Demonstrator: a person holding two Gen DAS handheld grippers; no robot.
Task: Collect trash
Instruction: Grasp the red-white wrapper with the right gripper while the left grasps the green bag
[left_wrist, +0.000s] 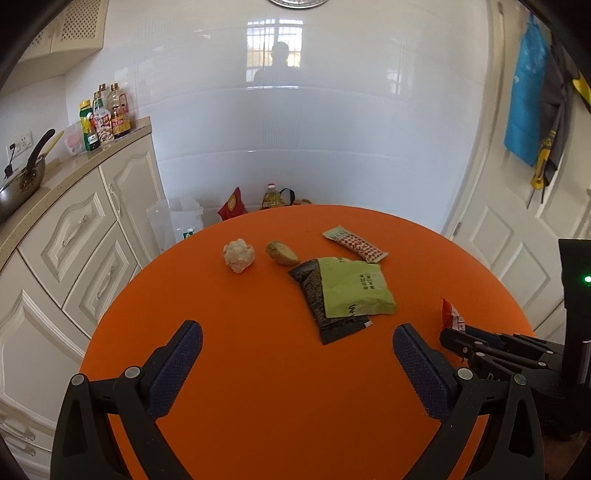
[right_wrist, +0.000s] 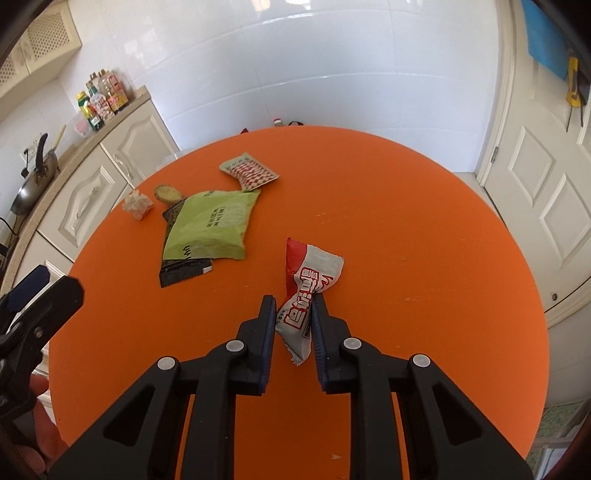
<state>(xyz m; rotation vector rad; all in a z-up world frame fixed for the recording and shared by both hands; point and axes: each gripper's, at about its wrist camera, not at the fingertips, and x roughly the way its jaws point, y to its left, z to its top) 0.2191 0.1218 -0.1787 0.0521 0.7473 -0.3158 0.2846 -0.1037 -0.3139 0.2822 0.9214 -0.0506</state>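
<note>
On the round orange table lie a crumpled paper ball, a piece of bread, a red-checked wrapper and a green packet on top of a black packet. My left gripper is open and empty, near the table's front. My right gripper is shut on a red and white wrapper, which it holds just above the table; the same trash shows in the right wrist view: green packet, checked wrapper, paper ball, bread.
Cream cabinets with a counter, sauce bottles and a pan stand at the left. A white door is at the right. A plastic bag and an oil bottle sit on the floor behind the table.
</note>
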